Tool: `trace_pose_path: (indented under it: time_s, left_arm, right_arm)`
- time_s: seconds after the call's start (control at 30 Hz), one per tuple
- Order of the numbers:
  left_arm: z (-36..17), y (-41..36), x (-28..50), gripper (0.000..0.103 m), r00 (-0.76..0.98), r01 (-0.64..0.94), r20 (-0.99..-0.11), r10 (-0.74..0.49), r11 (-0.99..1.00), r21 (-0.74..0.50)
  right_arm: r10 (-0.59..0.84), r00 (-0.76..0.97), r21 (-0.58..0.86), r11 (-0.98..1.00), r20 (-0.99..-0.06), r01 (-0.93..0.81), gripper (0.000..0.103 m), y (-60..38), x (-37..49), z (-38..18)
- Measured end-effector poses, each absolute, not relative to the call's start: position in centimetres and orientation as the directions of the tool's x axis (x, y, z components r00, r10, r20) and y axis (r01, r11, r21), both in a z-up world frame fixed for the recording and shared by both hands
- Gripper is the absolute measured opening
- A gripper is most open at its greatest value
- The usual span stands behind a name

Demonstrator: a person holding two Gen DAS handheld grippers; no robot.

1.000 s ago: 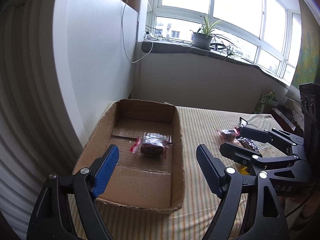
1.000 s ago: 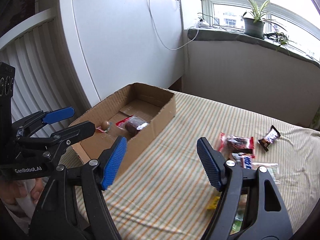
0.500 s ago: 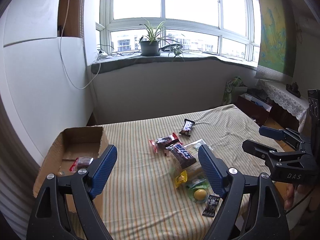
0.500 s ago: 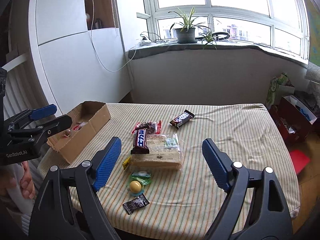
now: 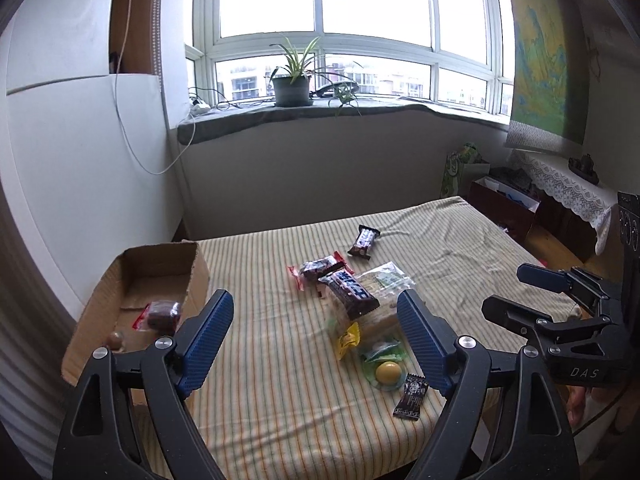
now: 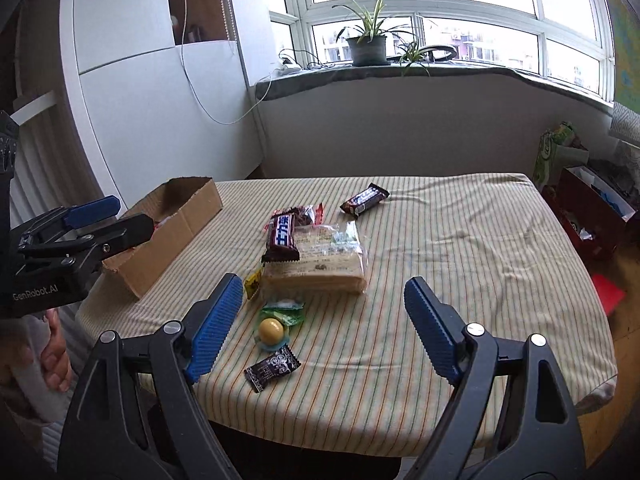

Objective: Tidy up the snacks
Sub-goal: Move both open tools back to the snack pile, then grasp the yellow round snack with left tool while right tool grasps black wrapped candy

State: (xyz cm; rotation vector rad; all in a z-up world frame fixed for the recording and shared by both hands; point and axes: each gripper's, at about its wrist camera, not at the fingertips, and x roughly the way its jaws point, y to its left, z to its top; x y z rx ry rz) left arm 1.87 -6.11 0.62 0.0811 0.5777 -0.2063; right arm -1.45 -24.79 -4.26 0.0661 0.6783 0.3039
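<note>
**Two empty tongs, snacks dead ahead**

Both left tongs [image 5: 312, 340] and right tongs [image 6: 324, 324] gape wide over the worktop [image 6: 460, 240]. Cardboard box [image 6: 176, 224] sits left; bread pack [image 6: 320, 260] lies crosswise centre; yellow candy [image 6: 269, 329] nearest the right tongs.

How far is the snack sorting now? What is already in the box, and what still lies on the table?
Done: the cardboard box holds a dark wrapped snack and a small round candy. In hand: nothing; the left gripper and the right gripper are both open and empty. Left on the striped cloth: the chocolate bars, the clear cracker pack, the yellow ball candy and the small dark sachet.
</note>
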Motion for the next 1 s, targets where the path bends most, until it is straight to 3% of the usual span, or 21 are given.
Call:
trace_pose_path:
  time_s: [0.2,0.33,0.63,0.93,1.0]
  left_arm:
    - [-7.3,-6.6,1.8,0.084,0.71,0.221,-0.675,-0.202,0.974,-0.06]
    - [-10.5,-7.0,1.4,0.084,0.643,0.235,-0.731,-0.23,0.967,-0.098]
    - [-10.0,-7.4,3.0,0.084,0.626,0.258,-0.736,-0.256,0.959,-0.114]
    - [-10.8,-10.3,5.7,0.084,0.53,0.364,-0.766,-0.365,0.913,-0.183]
    - [-11.1,-10.9,6.3,0.082,0.515,0.379,-0.769,-0.379,0.905,-0.193]
  right_arm:
    - [0.292,0.651,0.141,0.951,-0.701,-0.275,0.086,-23.1,-3.2,-10.9]
    - [0.317,0.633,0.151,0.941,-0.706,-0.303,0.086,-22.2,-3.6,-12.1]
    - [0.34,0.63,0.15,0.93,-0.698,-0.337,0.086,-21.0,-2.3,-12.4]
    - [0.358,0.641,0.132,0.918,-0.679,-0.373,0.085,-20.4,-0.7,-12.8]
    - [0.352,0.651,0.116,0.919,-0.673,-0.377,0.072,-20.4,-0.5,-12.9]
